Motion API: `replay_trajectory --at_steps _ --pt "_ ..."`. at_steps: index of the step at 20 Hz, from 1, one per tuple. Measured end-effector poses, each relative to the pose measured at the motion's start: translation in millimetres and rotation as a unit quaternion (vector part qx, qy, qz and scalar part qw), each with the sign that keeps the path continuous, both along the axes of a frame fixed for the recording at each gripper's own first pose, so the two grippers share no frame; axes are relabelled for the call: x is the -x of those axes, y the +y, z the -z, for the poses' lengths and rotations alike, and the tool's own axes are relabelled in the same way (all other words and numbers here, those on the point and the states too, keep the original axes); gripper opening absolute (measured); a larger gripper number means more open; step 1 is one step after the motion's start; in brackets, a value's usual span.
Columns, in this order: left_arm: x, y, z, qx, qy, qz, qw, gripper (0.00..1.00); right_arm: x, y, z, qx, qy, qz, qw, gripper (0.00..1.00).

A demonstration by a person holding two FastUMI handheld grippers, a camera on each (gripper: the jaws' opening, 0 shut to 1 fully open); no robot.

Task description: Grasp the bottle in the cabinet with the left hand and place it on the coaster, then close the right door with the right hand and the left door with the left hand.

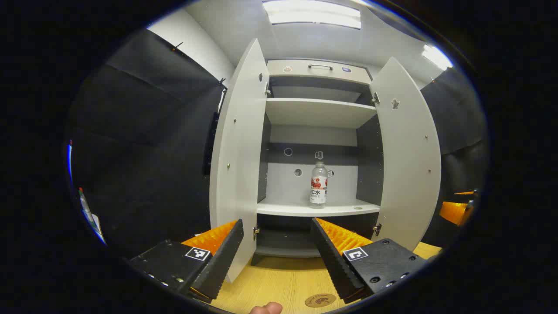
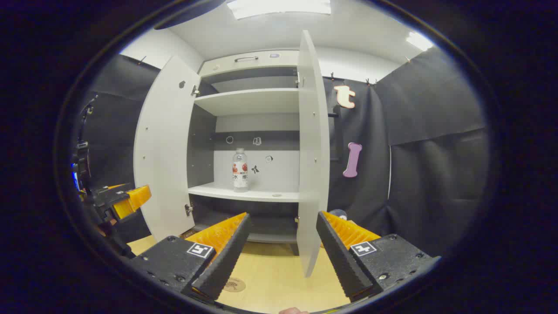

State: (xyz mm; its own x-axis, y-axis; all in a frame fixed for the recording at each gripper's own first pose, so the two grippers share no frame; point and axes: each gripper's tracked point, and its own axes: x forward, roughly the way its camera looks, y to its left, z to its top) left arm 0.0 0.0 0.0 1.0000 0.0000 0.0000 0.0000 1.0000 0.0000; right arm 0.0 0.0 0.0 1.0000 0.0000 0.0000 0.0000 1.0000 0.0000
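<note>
Spread fingers; bottle well beyond.

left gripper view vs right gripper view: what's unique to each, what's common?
Left gripper view alone: the left gripper, open, aimed between the two open doors at the bottle, and a fingertip at the bottom edge.

Right gripper view alone: the right gripper, open, straddling the edge of the right door; the other gripper sits far off at the left edge.

Both: the open cabinet, the bottle upright on the middle shelf, the coaster on the wooden table, and the left door swung open.
</note>
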Motion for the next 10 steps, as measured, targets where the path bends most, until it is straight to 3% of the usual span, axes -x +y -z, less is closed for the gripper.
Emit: replay_trajectory --at_steps 7,8,10 --pt "-0.2 -2.6 6.3 -0.027 0.009 0.014 0.999 0.95 -3.8 8.5 7.9 -0.001 0.013 -0.007 1.000 0.99" --pt "1.2 -3.8 4.4 -0.024 0.003 0.015 1.000 0.90 -5.1 8.4 9.3 -0.005 0.015 -0.008 1.000 0.99" --pt "1.5 -8.0 2.8 -0.018 -0.001 0.024 1.000 0.95 -7.4 6.6 11.0 -0.005 0.020 -0.007 1.000 0.99"
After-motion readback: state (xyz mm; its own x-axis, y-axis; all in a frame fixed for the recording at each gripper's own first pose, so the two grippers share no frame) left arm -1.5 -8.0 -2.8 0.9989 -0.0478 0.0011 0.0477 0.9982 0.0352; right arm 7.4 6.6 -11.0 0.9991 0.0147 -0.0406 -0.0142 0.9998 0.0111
